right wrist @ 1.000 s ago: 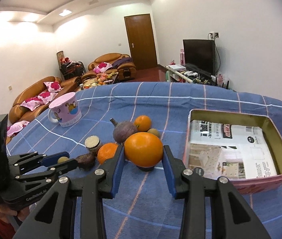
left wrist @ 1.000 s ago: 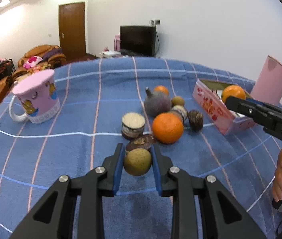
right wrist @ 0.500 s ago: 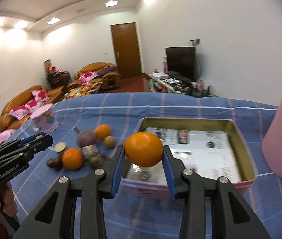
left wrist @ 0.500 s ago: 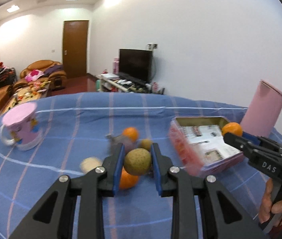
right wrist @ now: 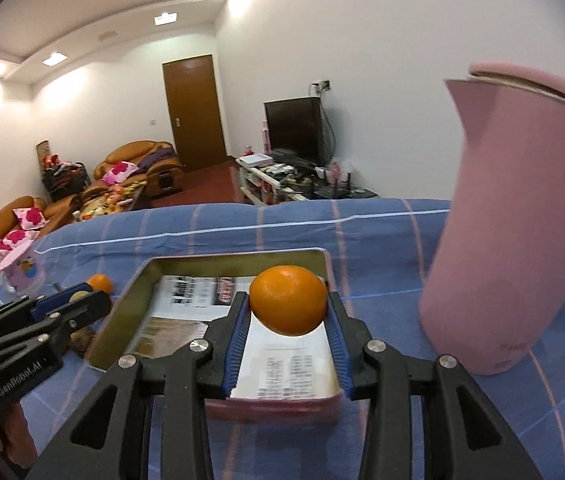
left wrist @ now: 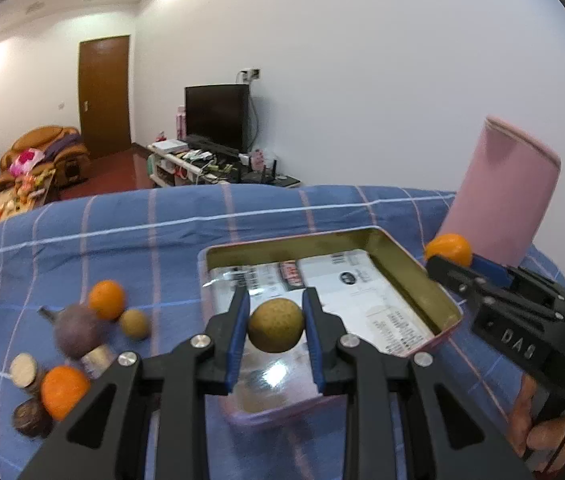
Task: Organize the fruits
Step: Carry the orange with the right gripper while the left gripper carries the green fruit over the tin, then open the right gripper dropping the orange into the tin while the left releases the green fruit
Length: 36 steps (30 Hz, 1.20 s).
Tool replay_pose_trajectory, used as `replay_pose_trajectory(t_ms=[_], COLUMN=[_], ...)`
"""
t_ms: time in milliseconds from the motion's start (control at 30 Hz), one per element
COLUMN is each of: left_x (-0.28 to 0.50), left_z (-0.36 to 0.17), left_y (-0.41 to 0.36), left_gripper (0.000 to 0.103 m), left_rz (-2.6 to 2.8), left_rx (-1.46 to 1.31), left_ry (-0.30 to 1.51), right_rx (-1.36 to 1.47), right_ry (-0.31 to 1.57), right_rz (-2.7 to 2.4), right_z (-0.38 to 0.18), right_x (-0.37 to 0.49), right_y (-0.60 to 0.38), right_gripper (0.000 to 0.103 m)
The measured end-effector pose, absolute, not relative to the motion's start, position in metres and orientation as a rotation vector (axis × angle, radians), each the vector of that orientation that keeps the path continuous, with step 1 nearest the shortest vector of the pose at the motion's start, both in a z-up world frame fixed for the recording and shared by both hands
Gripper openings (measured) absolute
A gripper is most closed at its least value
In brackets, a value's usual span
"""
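My left gripper (left wrist: 276, 330) is shut on a small yellow-green round fruit (left wrist: 276, 331) and hangs over the near left part of the pink tin box (left wrist: 448, 322), which is lined with printed paper. My right gripper (right wrist: 288, 310) is shut on an orange (right wrist: 288, 305) above the same tin box (right wrist: 122, 312). In the left wrist view the right gripper (left wrist: 452, 258) and its orange (left wrist: 448, 249) show past the box's right rim. Loose fruits lie left of the box: two oranges (left wrist: 106, 299) (left wrist: 64, 391), a purple fruit (left wrist: 78, 331) and small brown ones (left wrist: 134, 323).
A tall pink jug (right wrist: 522, 220) stands close to the right of the box, also seen in the left wrist view as the jug (left wrist: 502, 196). A pink mug (right wrist: 22, 272) sits far left on the blue checked tablecloth (left wrist: 122, 232). A hand (left wrist: 550, 436) grips the right tool.
Both grippers have carried their fruits rightward from the fruit pile to above the tin box. The left one rose off the cloth; the pink jug has come close to the right gripper.
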<state>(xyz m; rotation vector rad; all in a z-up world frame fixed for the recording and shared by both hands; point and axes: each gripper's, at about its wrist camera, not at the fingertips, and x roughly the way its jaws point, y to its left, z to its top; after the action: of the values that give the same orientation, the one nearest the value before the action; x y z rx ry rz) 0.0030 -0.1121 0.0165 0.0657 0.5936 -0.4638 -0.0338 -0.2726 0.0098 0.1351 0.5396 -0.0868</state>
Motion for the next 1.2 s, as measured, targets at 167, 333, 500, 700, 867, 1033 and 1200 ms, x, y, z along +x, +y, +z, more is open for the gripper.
replay_pose_trajectory(t_ms=[167,333,500,700,867,1033,1200], left_x=[0.011,0.015,0.018,0.019,0.021,0.023,0.025], left_z=[0.007,-0.003,-0.009,-0.011,-0.013,-0.014,-0.015], left_y=[-0.135,-0.139,-0.139,-0.143,-0.143,-0.143,-0.147], left_gripper=[0.028,0.028,0.028,0.028,0.028,0.028,0.029], left_rz=[-0.452,-0.418,-0.400,-0.389,-0.385,-0.379,-0.372], left_rx=[0.077,0.111,0.128,0.150,0.149,0.150,0.156], left_ry=[0.631,0.658,0.682,0.677,0.689,0.699,0.698], right_rx=[0.113,0.099,0.093,0.113,0.114,0.144,0.170], right_ry=[0.573,0.613,0.633,0.658,0.660,0.672,0.664], right_rz=[-0.090,-0.072,-0.072,-0.068,-0.059,-0.041,-0.037], right_z=[0.003,-0.005,-0.010,-0.015,-0.017,-0.019,-0.018], right_x=[-0.028,-0.022,-0.021,-0.017,-0.017,-0.016,-0.018], right_y=[-0.280,-0.274,-0.270,-0.270,-0.267,-0.268,-0.270], right_gripper=[0.040,0.040,0.040,0.040,0.040,0.040,0.041])
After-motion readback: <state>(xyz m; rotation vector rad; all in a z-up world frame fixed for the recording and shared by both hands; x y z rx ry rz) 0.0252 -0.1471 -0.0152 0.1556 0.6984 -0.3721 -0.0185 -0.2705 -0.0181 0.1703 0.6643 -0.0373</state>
